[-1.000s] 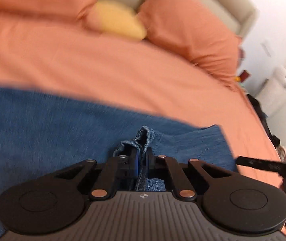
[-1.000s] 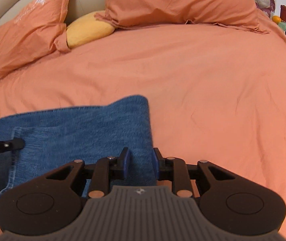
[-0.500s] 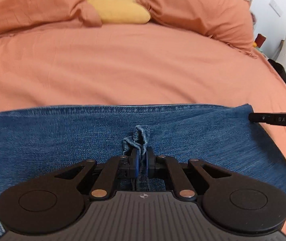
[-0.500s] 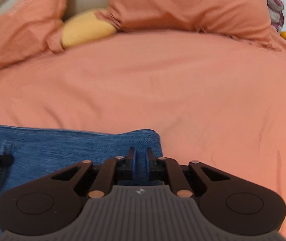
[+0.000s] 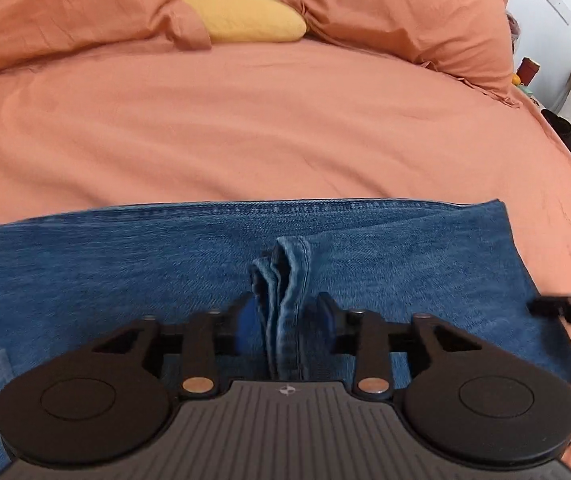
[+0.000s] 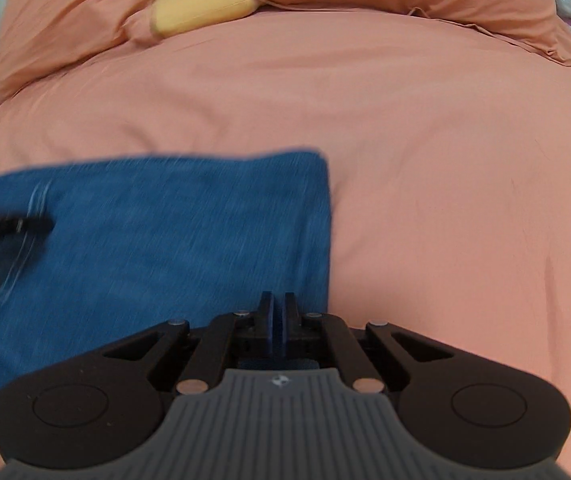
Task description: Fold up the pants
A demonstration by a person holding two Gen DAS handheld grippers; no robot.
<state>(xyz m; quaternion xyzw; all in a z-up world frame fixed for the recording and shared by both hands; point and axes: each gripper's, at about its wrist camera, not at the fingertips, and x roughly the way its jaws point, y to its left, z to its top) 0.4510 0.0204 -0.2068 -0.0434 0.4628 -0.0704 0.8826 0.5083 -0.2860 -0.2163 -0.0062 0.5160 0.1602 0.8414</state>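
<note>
- The left gripper [image 5: 283, 316] has just been opening: half a second ago its pads pinched a bunched fold of the jeans [image 5: 165, 264]; now they stand apart, the fold loose between them.
- That reads as a release, a fold laid down.
- The right gripper [image 6: 279, 312] is pressed together, seemingly on nothing, above the denim's near right corner.
- Both tilt steeply down.
- The jeans lie flat along the bed's [image 5: 285, 128] near edge.
</note>
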